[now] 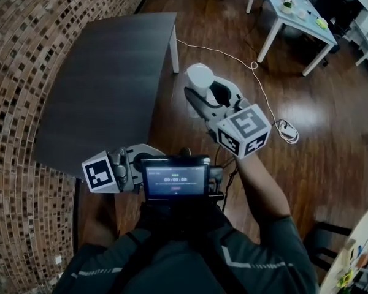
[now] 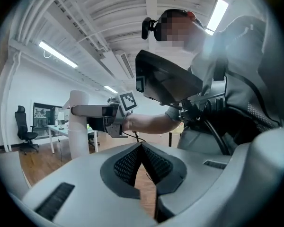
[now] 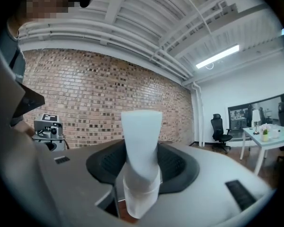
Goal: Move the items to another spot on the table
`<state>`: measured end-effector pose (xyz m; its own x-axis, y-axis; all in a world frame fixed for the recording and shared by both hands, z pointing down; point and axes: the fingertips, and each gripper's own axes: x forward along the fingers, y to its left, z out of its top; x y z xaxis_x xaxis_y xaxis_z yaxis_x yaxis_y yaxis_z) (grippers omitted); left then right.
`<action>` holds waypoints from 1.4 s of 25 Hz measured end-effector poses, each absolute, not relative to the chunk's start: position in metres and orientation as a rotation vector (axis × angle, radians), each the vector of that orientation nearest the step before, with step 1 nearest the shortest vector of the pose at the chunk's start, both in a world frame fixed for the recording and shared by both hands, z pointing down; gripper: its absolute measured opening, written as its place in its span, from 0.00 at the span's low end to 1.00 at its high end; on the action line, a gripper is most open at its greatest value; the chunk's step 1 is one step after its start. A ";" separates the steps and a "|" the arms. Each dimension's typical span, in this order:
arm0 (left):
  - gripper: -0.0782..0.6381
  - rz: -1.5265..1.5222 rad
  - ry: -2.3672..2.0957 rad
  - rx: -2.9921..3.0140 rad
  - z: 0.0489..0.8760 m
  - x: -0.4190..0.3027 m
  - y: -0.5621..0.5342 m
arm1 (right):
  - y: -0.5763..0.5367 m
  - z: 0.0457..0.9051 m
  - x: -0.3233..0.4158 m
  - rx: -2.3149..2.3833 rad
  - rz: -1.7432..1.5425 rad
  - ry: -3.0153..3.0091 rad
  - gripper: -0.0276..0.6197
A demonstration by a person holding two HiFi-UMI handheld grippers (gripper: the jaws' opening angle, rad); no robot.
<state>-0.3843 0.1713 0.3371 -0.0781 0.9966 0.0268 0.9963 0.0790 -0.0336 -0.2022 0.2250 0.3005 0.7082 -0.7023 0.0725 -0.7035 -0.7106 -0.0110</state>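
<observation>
Wooden floor (image 1: 233,23) fills most of the head view; curved brick wall (image 1: 18,115) runs down the left edge. Dark table (image 1: 104,84) sits upper left of centre, top bare. White table (image 1: 294,18) at upper right carries small items too small to tell. Pale cable (image 1: 230,55) trails across the floor between the two tables.

Right gripper (image 1: 207,94), centre of the head view, is over the floor just right of the dark table's near edge. Its marker cube (image 1: 244,130) faces up. The jaws are clamped on a white tube (image 1: 200,77). In the right gripper view the tube (image 3: 141,141) stands upright between the dark pads (image 3: 173,164), flat wide end up, rounder end down; the pads touch it on both sides. The tube is in the air, off the table.

Left gripper (image 2: 142,148) is lower left in the head view, beside a small screen (image 1: 175,177) at the person's chest. In the left gripper view its jaws are closed, tips meeting, nothing between them. That view also shows the right gripper and tube at mid-left.

Office chair (image 3: 221,131) at right of the right gripper view.
</observation>
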 end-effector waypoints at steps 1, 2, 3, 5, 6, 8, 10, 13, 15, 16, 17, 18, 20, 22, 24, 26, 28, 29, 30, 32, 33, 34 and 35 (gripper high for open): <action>0.11 0.008 -2.290 -2.088 0.338 -0.377 0.178 | 0.233 0.302 -0.195 2.891 0.118 -1.173 0.36; 0.11 0.008 -2.306 -2.075 0.338 -0.370 0.184 | 0.239 0.302 -0.187 2.893 0.121 -1.160 0.36; 0.11 0.009 -2.318 -2.065 0.337 -0.362 0.189 | 0.245 0.302 -0.179 2.895 0.122 -1.150 0.36; 0.11 0.012 -2.334 -2.059 0.337 -0.344 0.196 | 0.253 0.301 -0.162 2.895 0.119 -1.136 0.36; 0.11 0.012 -2.343 -2.058 0.338 -0.334 0.199 | 0.257 0.300 -0.152 2.895 0.115 -1.130 0.36; 0.11 0.016 -2.364 -2.045 0.338 -0.311 0.204 | 0.263 0.298 -0.130 2.896 0.105 -1.121 0.36; 0.11 0.023 -2.376 -2.033 0.338 -0.287 0.211 | 0.269 0.297 -0.106 2.896 0.106 -1.115 0.36; 0.11 0.037 -2.383 -2.039 0.334 -0.250 0.223 | 0.279 0.299 -0.072 2.891 0.133 -1.122 0.36; 0.11 0.040 -2.376 -2.038 0.333 -0.225 0.230 | 0.287 0.299 -0.049 2.889 0.137 -1.122 0.36; 0.11 0.041 -2.375 -2.036 0.332 -0.212 0.233 | 0.290 0.297 -0.036 2.891 0.134 -1.119 0.36; 0.11 0.042 -2.377 -2.033 0.331 -0.200 0.235 | 0.292 0.296 -0.024 2.894 0.131 -1.117 0.36; 0.11 0.042 -2.382 -2.031 0.331 -0.188 0.237 | 0.293 0.295 -0.012 2.896 0.130 -1.118 0.36; 0.11 0.025 -2.391 -2.030 0.333 -0.165 0.240 | 0.293 0.297 0.013 2.891 0.139 -1.126 0.36; 0.11 0.001 -2.399 -2.040 0.336 -0.140 0.241 | 0.293 0.299 0.039 2.891 0.152 -1.134 0.36; 0.11 0.004 -2.413 -2.044 0.337 -0.117 0.241 | 0.294 0.301 0.062 2.899 0.162 -1.131 0.36; 0.11 0.017 -2.421 -2.030 0.339 -0.103 0.242 | 0.294 0.304 0.073 2.900 0.162 -1.122 0.36; 0.11 0.010 -2.416 -2.020 0.343 -0.088 0.245 | 0.297 0.305 0.085 2.893 0.160 -1.119 0.36; 0.11 0.007 -2.416 -2.018 0.343 -0.077 0.249 | 0.299 0.303 0.095 2.889 0.160 -1.122 0.36; 0.11 0.008 -2.420 -2.016 0.342 -0.067 0.252 | 0.302 0.302 0.106 2.885 0.162 -1.127 0.36; 0.11 0.005 -2.437 -2.009 0.340 -0.053 0.259 | 0.307 0.301 0.124 2.885 0.173 -1.136 0.35; 0.11 -0.003 -2.446 -2.007 0.339 -0.048 0.261 | 0.309 0.301 0.132 2.887 0.179 -1.138 0.36; 0.11 -0.009 -2.450 -2.010 0.338 -0.042 0.263 | 0.311 0.300 0.140 2.888 0.182 -1.140 0.36; 0.11 -0.013 -2.449 -2.016 0.337 -0.035 0.264 | 0.312 0.299 0.147 2.886 0.182 -1.144 0.36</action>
<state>-0.0345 0.2643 0.3369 -0.1917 0.9813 -0.0185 0.9810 0.1922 0.0255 0.1472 0.3125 0.2986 0.7228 -0.6805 0.1200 -0.6842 -0.7291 -0.0134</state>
